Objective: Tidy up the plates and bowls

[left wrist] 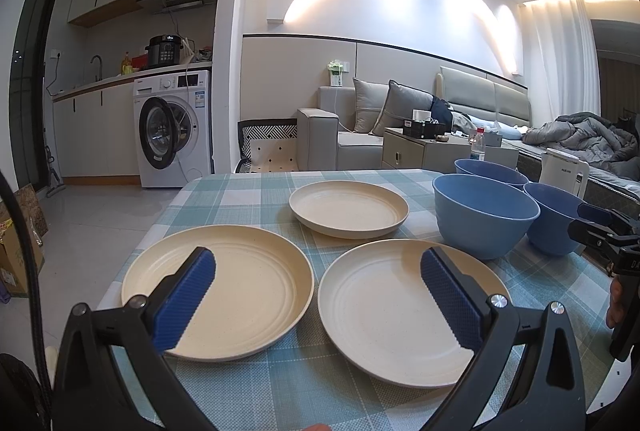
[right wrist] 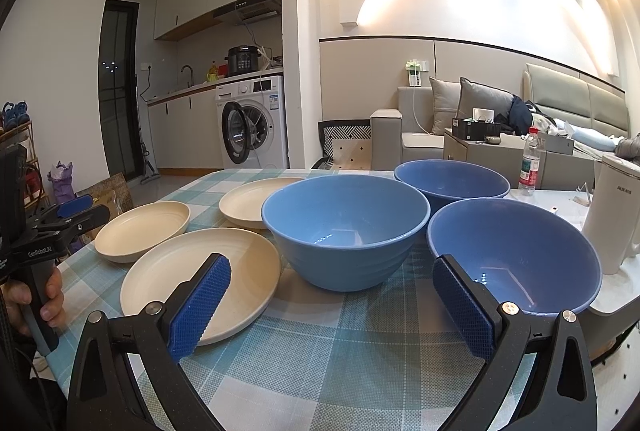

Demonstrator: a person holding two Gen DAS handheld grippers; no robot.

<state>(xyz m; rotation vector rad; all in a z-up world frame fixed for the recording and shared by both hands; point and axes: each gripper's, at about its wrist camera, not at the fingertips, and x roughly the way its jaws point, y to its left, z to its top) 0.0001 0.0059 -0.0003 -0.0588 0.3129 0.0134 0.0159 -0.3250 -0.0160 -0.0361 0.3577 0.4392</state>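
Three cream plates and three blue bowls sit spread on the checked desk. Left tongs and right tongs both hover spread wide, empty. Plates look light, rigid, slick: pinch a raised rim.

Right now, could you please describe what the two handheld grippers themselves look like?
Both match: black angular frames with silver bolt heads and two fingers faced with blue, diamond-textured pads. The left gripper appears side-on in the right wrist view, showing a black handle and white lettering reading GenRobot.AI. The right gripper looks the same in its own camera. A dark cable runs along the left edge of the left wrist view.
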